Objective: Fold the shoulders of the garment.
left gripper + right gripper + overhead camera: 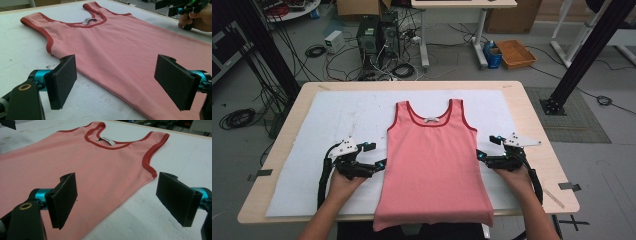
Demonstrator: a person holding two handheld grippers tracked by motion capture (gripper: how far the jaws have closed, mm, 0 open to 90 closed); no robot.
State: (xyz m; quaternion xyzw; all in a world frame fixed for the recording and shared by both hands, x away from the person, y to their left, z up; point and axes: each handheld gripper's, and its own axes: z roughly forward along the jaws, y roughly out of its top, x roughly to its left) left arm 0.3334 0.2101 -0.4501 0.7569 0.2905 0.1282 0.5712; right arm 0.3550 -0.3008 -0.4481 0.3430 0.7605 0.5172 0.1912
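A pink tank top (432, 160) with dark red trim lies flat on the white mat (337, 115), neck away from me, its hem hanging over the table's near edge. My left gripper (382, 164) sits at the top's left side edge, jaws wide apart and open above the cloth edge (110, 87). At the right side edge rests my right gripper (480, 155), open as well, with the seam (120, 205) running between its jaws. A white label (106, 141) shows inside the neckline. No pad presses the fabric.
The wooden table (532, 130) has bare mat to the left and right of the top. On the floor beyond lie cables, computer towers (377, 32) and an orange tray (515, 53). Black frame posts (584, 50) stand at both sides.
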